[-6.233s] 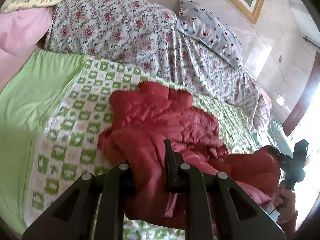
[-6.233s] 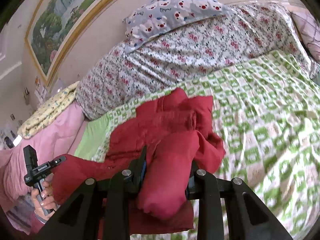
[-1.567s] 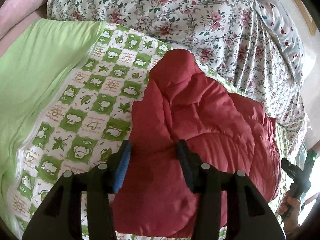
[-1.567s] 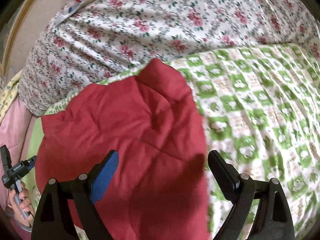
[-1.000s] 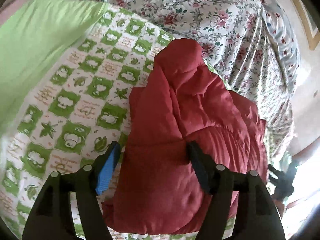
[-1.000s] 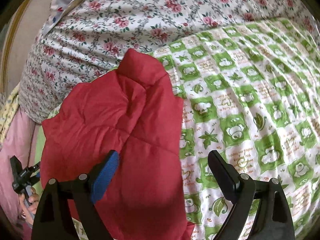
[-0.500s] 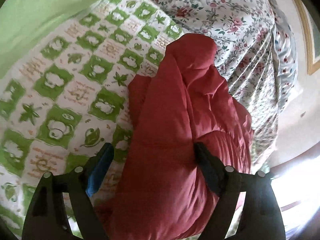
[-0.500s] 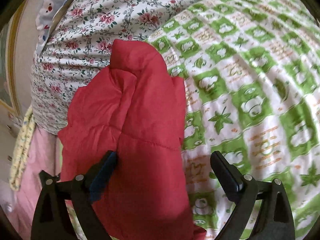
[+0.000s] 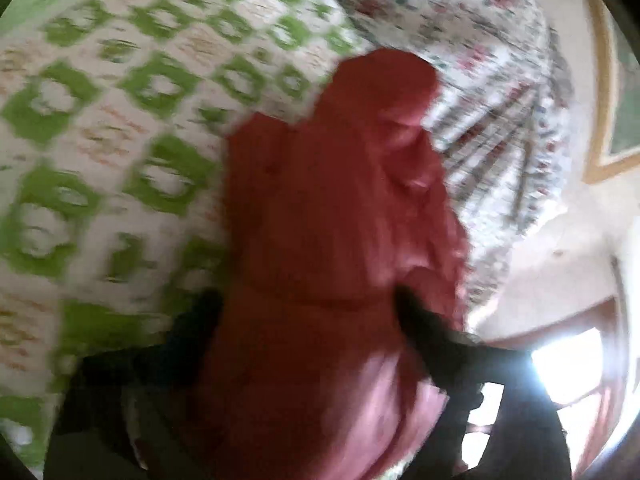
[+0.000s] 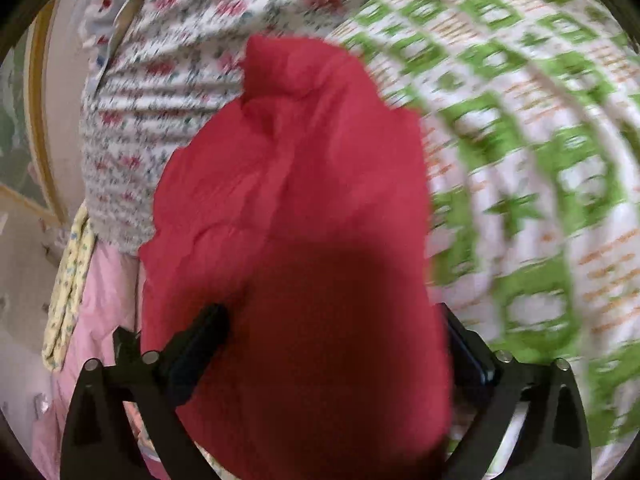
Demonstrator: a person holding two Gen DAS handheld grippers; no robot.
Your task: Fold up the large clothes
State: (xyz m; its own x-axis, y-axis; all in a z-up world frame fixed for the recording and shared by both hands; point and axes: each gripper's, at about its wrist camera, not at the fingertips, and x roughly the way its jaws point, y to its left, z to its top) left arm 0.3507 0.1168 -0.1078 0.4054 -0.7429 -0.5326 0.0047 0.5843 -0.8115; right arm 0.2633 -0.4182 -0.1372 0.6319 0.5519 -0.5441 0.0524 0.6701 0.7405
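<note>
A red padded jacket (image 9: 340,216) lies folded into a thick bundle on the green-and-white checked bedspread (image 9: 100,120); it also fills the middle of the right wrist view (image 10: 296,216). My left gripper (image 9: 308,312) is open, with its fingers spread wide on either side of the bundle's near end. My right gripper (image 10: 332,324) is open too, and its fingers straddle the bundle from the opposite side. Both views are blurred by motion. The bundle's underside is hidden.
A floral quilt (image 10: 168,60) is heaped behind the jacket against the wall. A pink cover (image 10: 100,320) and a yellow cloth (image 10: 68,280) lie at the left. A framed picture (image 9: 612,80) hangs on the wall, and a bright window (image 9: 572,368) shows at the right.
Both grippers let go of the jacket and opened wide after it was folded. In the last second both cameras have tilted and closed in on the bundle, blurring the views.
</note>
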